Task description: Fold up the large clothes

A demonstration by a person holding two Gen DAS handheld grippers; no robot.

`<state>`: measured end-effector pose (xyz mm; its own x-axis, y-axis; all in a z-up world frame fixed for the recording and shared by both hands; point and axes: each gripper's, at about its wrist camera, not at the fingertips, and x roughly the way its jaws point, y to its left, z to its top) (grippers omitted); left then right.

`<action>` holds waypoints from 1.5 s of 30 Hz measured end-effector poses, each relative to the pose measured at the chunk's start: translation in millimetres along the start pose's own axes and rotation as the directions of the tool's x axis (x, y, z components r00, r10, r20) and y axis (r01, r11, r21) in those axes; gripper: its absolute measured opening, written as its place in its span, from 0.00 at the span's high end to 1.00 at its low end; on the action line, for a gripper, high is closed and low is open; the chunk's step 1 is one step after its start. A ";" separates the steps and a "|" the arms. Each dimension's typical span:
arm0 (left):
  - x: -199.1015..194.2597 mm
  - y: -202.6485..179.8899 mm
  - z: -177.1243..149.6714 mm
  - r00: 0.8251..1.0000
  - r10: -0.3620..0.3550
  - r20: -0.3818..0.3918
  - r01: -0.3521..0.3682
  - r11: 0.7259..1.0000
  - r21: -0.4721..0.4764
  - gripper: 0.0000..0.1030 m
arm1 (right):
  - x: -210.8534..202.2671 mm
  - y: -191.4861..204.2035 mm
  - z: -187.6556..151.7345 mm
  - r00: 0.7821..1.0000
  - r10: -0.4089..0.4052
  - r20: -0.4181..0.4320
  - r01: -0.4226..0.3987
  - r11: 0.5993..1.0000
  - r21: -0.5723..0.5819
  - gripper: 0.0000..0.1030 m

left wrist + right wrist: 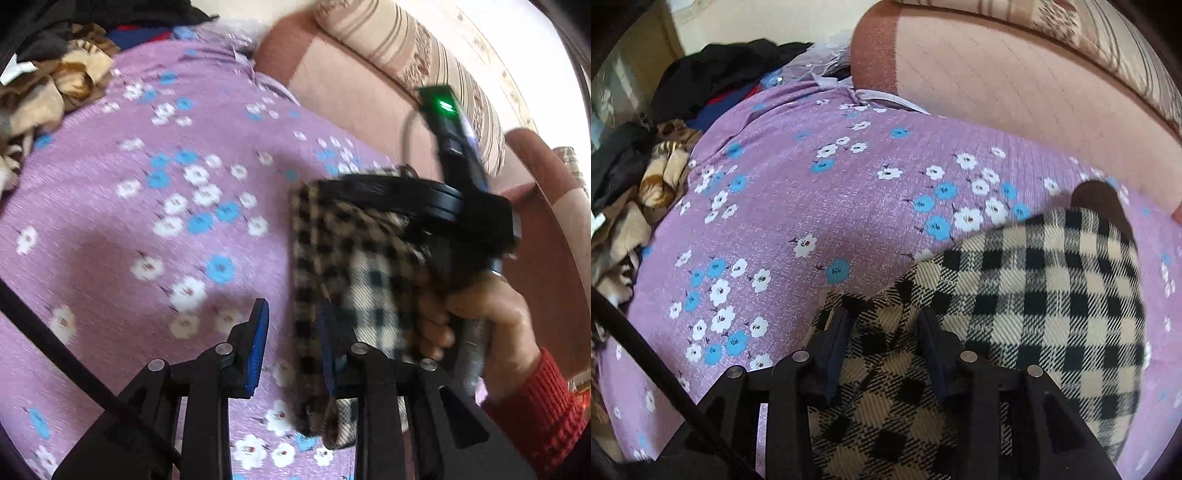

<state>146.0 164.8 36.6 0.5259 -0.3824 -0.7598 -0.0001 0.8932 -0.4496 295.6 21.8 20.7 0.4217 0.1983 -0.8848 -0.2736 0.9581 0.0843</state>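
A beige-and-black checked garment (1052, 295) lies folded over on a purple dress with white and blue flowers (812, 206), which is spread flat. My right gripper (884, 332) is shut on a bunch of the checked cloth, which fills the gap between its fingers. In the left wrist view the same checked garment (354, 266) hangs down from that gripper, whose handle a person's hand (491, 314) in a red sleeve holds. My left gripper (291, 332) stands open just left of the hanging cloth, with only the purple dress (147, 221) showing between its blue pads.
The clothes rest on a pink sofa seat (997, 74) with a striped cushion (406, 48) behind. A pile of brown, black and blue clothes (665, 177) lies at the far left edge. A black cable (55, 339) crosses the lower left.
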 end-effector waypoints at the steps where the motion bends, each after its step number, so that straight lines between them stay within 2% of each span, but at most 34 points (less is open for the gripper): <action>1: -3.2 1.1 1.2 1.000 0.000 0.013 0.000 1.000 -0.005 0.76 | -6.5 -0.1 2.5 1.000 0.004 0.004 -0.004 1.000 -0.007 0.59; 3: -8.4 0.2 3.0 0.999 -0.008 0.033 0.008 1.000 -0.009 0.70 | -36.6 -11.0 0.3 0.997 0.061 0.057 -0.062 0.998 0.016 0.58; 4: -9.8 -0.7 3.5 0.999 -0.013 0.037 0.013 1.000 -0.008 0.59 | -50.8 -18.3 -3.3 0.992 0.094 0.080 -0.097 0.995 0.032 0.55; 5: -10.1 -2.3 3.4 0.999 -0.017 0.043 0.017 1.000 -0.009 0.48 | -66.6 -28.5 -9.6 0.987 0.123 0.100 -0.128 0.990 0.050 0.46; 6: -9.8 -3.9 2.8 0.999 -0.022 0.048 0.023 1.000 -0.009 0.44 | -86.8 -45.1 -21.3 0.981 0.141 0.131 -0.151 0.986 0.074 0.38; 8: -4.5 -8.8 1.2 0.998 -0.037 0.045 0.037 0.999 -0.002 0.33 | -112.1 -75.0 -44.3 0.976 0.137 0.168 -0.157 0.981 0.110 0.31; 10: 6.4 -14.2 -0.4 0.999 -0.049 0.019 0.048 0.999 0.020 0.28 | -124.2 -104.0 -66.2 0.977 0.118 0.176 -0.146 0.977 0.154 0.26; 13: 29.1 -22.6 -3.7 0.999 -0.044 -0.026 0.046 0.997 0.054 0.26 | -123.3 -153.2 -103.6 0.987 0.080 0.142 -0.113 0.963 0.244 0.26; 14: 38.1 -24.1 -5.2 0.998 -0.052 -0.047 0.055 0.997 0.056 0.24 | -120.2 -165.9 -115.6 0.987 0.090 0.132 -0.124 0.952 0.280 0.26; 16: 53.3 -23.8 -8.3 0.991 -0.098 -0.090 0.101 0.995 0.026 0.21 | -108.9 -185.2 -137.3 0.973 0.174 0.148 -0.217 0.908 0.357 0.26; 17: 59.8 -22.4 -9.2 0.985 -0.130 -0.111 0.131 0.991 -0.001 0.21 | -103.8 -188.5 -141.6 0.965 0.212 0.157 -0.256 0.891 0.374 0.26; 18: 64.8 -21.8 -9.7 0.980 -0.159 -0.123 0.157 0.987 -0.024 0.21 | -92.8 -189.9 -146.7 0.945 0.281 0.166 -0.324 0.858 0.398 0.26; 19: 65.7 -23.8 -9.3 0.981 -0.154 -0.122 0.153 0.988 -0.018 0.22 | -80.3 -187.7 -148.8 0.922 0.346 0.173 -0.387 0.824 0.415 0.26; 20: 67.1 -27.0 -8.0 0.979 -0.158 -0.133 0.158 0.987 -0.008 0.39 | -65.1 -184.4 -150.0 0.889 0.422 0.180 -0.456 0.778 0.431 0.22; 21: 69.1 -30.6 -7.0 0.969 -0.191 -0.155 0.191 0.981 -0.013 0.53 | -56.1 -180.6 -149.1 0.880 0.440 0.182 -0.472 0.762 0.443 0.21; 22: 69.0 -34.5 -5.6 0.968 -0.194 -0.158 0.193 0.981 -0.019 0.59 | -46.1 -176.2 -146.9 0.879 0.440 0.181 -0.472 0.756 0.454 0.23; 23: 66.2 -41.0 -4.4 0.973 -0.184 -0.142 0.186 0.983 -0.002 0.66 | -41.8 -175.1 -146.8 0.877 0.445 0.181 -0.475 0.749 0.461 0.33; 24: 63.8 -48.2 -3.2 0.974 -0.182 -0.132 0.186 0.982 0.018 0.67 | -39.5 -176.8 -145.5 0.877 0.443 0.185 -0.474 0.735 0.485 0.48; 26: 55.1 -66.2 -1.2 0.973 -0.203 -0.109 0.209 0.977 0.051 0.71 | -48.3 -181.9 -142.1 0.850 0.482 0.211 -0.519 0.698 0.494 0.66; 27: 50.1 -75.5 -0.1 0.970 -0.223 -0.100 0.230 0.971 0.072 0.72 | -63.0 -184.0 -137.7 0.844 0.483 0.234 -0.533 0.707 0.465 0.67; 30: 44.2 -96.1 0.0 0.970 -0.233 -0.076 0.241 0.961 0.135 0.72 | -100.4 -192.5 -126.7 0.860 0.431 0.273 -0.509 0.759 0.405 0.67; 31: 49.0 -98.0 -0.6 0.975 -0.207 -0.083 0.217 0.965 0.145 0.70 | -104.0 -195.3 -124.3 0.870 0.413 0.268 -0.491 0.774 0.401 0.67; 32: 55.4 -96.4 -1.5 0.981 -0.169 -0.096 0.182 0.973 0.144 0.67 | -104.0 -196.4 -122.3 0.883 0.394 0.255 -0.467 0.789 0.399 0.61; 33: 64.7 -93.2 -3.6 0.985 -0.119 -0.122 0.136 0.981 0.138 0.65 | -98.1 -195.8 -121.8 0.914 0.342 0.216 -0.403 0.822 0.402 0.53; 34: 74.6 -87.1 -6.8 0.983 -0.083 -0.164 0.105 0.986 0.126 0.62 | -93.9 -196.4 -121.2 0.930 0.315 0.189 -0.366 0.837 0.406 0.51; 35: 79.4 -82.1 -9.1 0.979 -0.083 -0.187 0.104 0.989 0.105 0.59 | -83.1 -193.1 -124.6 0.953 0.273 0.131 -0.303 0.859 0.413 0.48; 37: 77.4 -73.8 -8.1 0.976 -0.108 -0.187 0.121 0.991 0.060 0.58 | -85.4 -189.0 -134.4 0.966 0.232 0.113 -0.258 0.872 0.415 0.47; 40: 67.6 -72.2 -6.4 0.982 -0.086 -0.166 0.100 0.992 0.074 0.56 | -119.7 -180.5 -146.6 0.972 0.151 0.181 -0.211 0.900 0.381 0.47; 41: 66.1 -72.1 -7.5 0.983 -0.085 -0.161 0.098 0.992 0.075 0.55 | -140.5 -173.1 -152.7 0.971 0.107 0.215 -0.177 0.923 0.341 0.48; 43: 64.6 -71.7 -10.0 0.985 -0.075 -0.155 0.088 0.993 0.079 0.55 | -165.0 -163.1 -160.0 0.967 0.081 0.242 -0.150 0.947 0.284 0.60; 44: 62.8 -70.7 -11.7 0.987 -0.067 -0.149 0.080 0.993 0.085 0.54 | -175.4 -155.4 -167.1 0.964 0.105 0.243 -0.168 0.953 0.253 0.72; 45: 61.3 -71.1 -13.1 0.988 -0.058 -0.141 0.072 0.993 0.092 0.53 | -179.4 -151.2 -173.4 0.963 0.135 0.235 -0.193 0.951 0.241 0.79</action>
<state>167.1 74.8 15.8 0.3995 -0.4634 -0.7910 0.1157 0.8814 -0.4579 111.4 -194.5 87.2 0.5720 0.3691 -0.7325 -0.1335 0.9230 0.3608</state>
